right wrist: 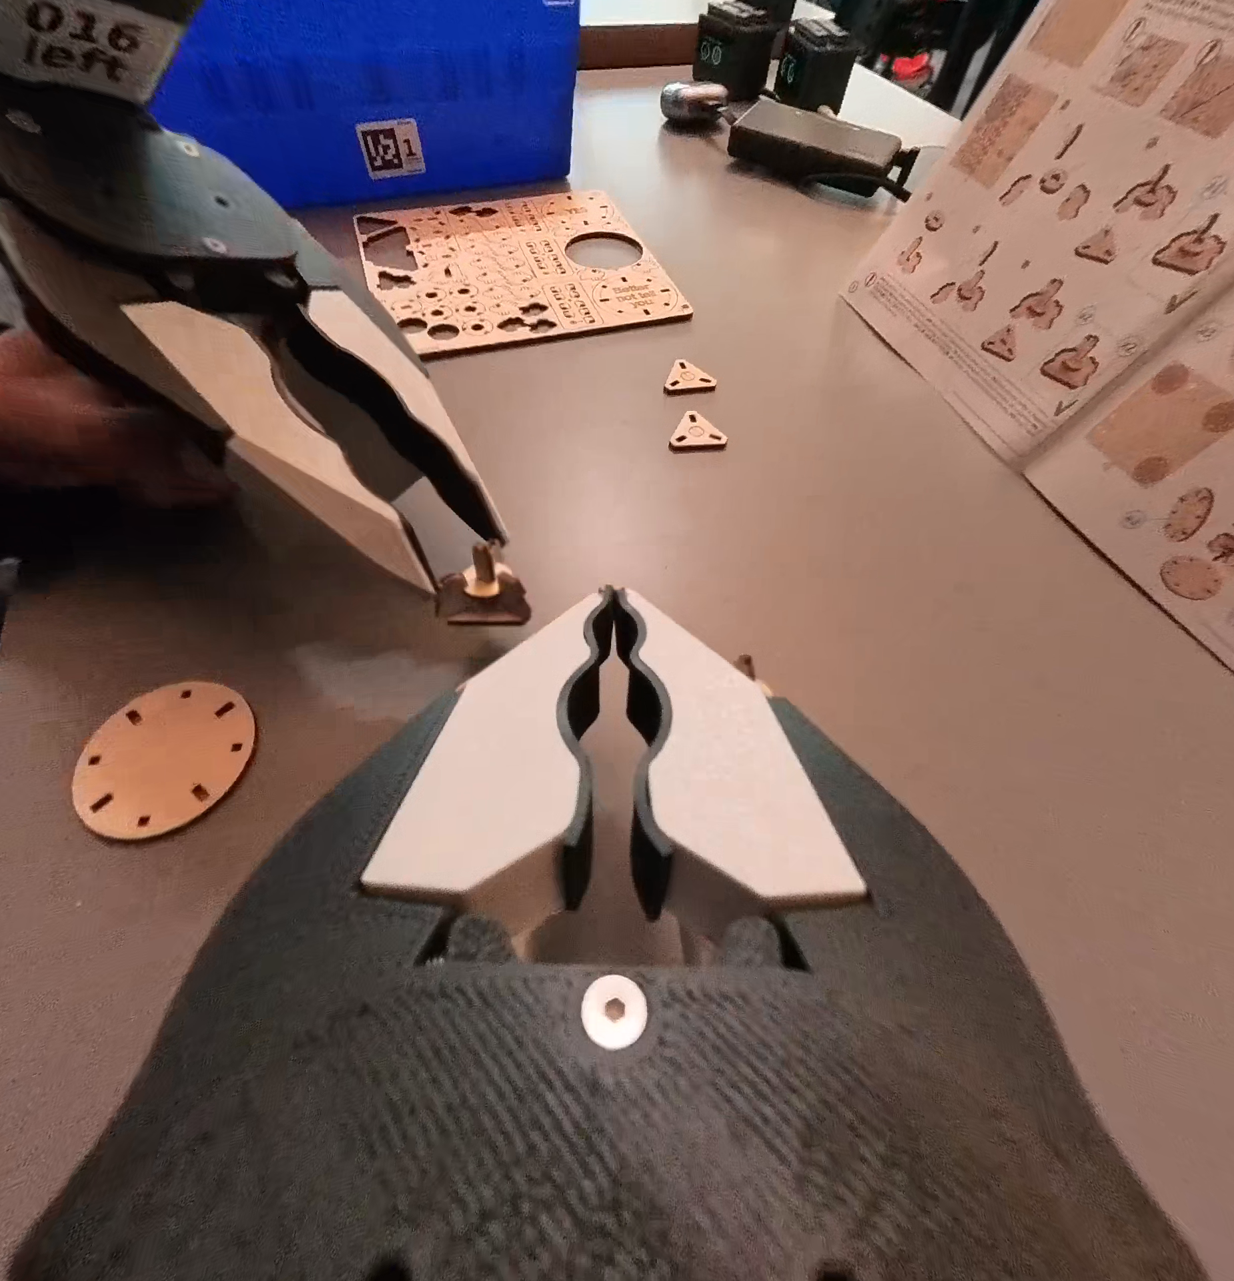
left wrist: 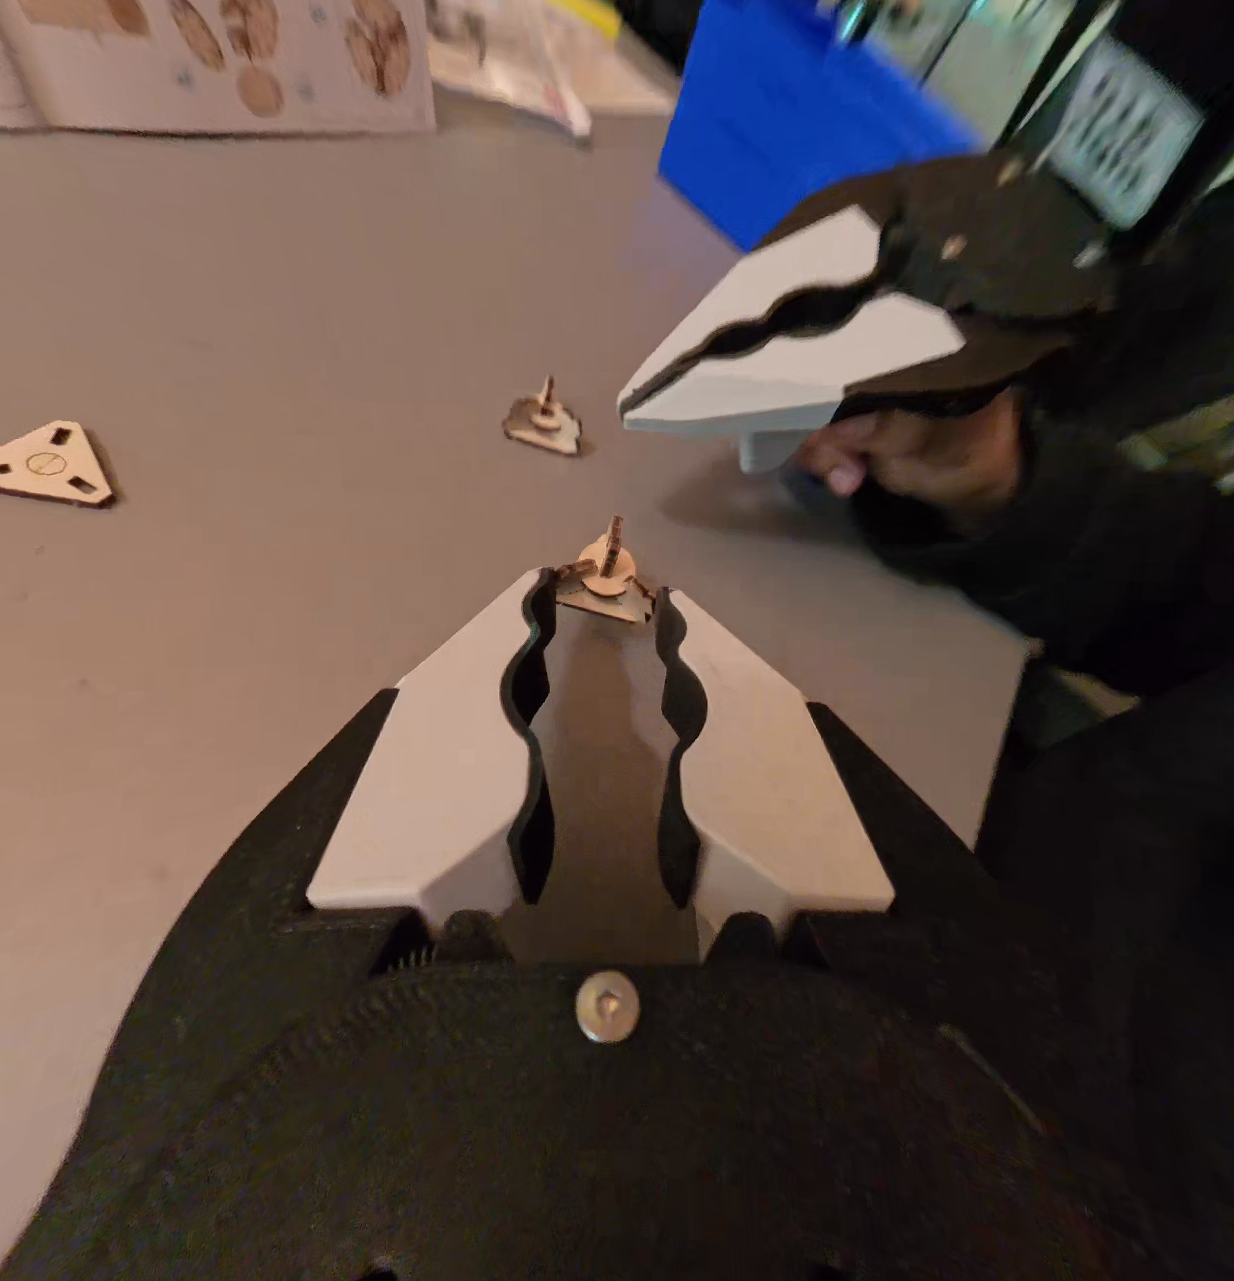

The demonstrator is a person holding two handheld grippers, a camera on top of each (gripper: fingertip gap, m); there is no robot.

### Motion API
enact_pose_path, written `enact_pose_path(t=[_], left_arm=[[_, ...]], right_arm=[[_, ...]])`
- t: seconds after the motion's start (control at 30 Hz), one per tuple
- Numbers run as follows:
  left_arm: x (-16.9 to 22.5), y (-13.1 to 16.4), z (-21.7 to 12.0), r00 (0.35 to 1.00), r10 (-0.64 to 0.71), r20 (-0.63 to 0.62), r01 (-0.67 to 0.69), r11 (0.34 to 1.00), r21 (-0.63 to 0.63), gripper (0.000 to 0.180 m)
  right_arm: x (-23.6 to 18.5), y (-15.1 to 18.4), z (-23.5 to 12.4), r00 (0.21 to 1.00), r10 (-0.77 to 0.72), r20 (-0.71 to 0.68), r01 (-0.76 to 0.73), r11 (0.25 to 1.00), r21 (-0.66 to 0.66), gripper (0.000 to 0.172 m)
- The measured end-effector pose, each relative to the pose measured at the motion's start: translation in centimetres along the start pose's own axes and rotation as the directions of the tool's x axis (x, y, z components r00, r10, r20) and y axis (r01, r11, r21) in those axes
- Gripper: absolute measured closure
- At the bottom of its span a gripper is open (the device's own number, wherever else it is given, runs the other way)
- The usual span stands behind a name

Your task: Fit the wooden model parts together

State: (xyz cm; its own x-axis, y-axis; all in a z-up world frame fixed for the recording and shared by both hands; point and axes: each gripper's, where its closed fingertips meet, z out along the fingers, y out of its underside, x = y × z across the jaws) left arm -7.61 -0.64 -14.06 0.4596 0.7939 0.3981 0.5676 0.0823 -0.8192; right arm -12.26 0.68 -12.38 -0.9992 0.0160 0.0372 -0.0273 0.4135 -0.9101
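On a grey desk (left wrist: 254, 291), the left gripper (left wrist: 604, 589) has its jaws clamped on the edges of a small triangular wooden piece (left wrist: 604, 596) with an upright peg, which rests on the desk. It looks light, thin and brittle; the flat base edges seem the safest hold. To its right, the right gripper (right wrist: 609, 593) hovers, jaws clenched on nothing.

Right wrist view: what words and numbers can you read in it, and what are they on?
I won't copy writing out, but here is where it sits.
White label on the left gripper: bold handwriting, readable.
Sticker on the blue box: square code and a digit, readable.
Wooden parts sheet: engraved words, partly readable.
Instruction sheets: print too blurred.
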Motion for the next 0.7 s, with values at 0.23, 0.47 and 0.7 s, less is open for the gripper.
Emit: enact_pose_path(t=[0.23,0.47,0.7], left_arm=[[0.7,-3.0,-3.0,0.886,-0.261,-0.384,0.35,0.919,0.184,0.152],[2.6,-3.8,-3.9,0.788,-0.263,-0.557,0.418,0.892,0.17,0.152],[4.1,-4.0,-4.4,0.697,-0.266,-0.666,0.452,0.884,0.121,0.152]], right_arm=[[-1.0,-2.9,-1.4,0.985,-0.165,-0.044,0.17,0.97,0.171,0.171],[-4.9,-3.3,-0.7,0.941,-0.337,-0.008,0.33,0.915,0.233,0.139],[-6.4,-4.3,-1.2,0.94,-0.341,0.033,0.315,0.898,0.308,0.123]])
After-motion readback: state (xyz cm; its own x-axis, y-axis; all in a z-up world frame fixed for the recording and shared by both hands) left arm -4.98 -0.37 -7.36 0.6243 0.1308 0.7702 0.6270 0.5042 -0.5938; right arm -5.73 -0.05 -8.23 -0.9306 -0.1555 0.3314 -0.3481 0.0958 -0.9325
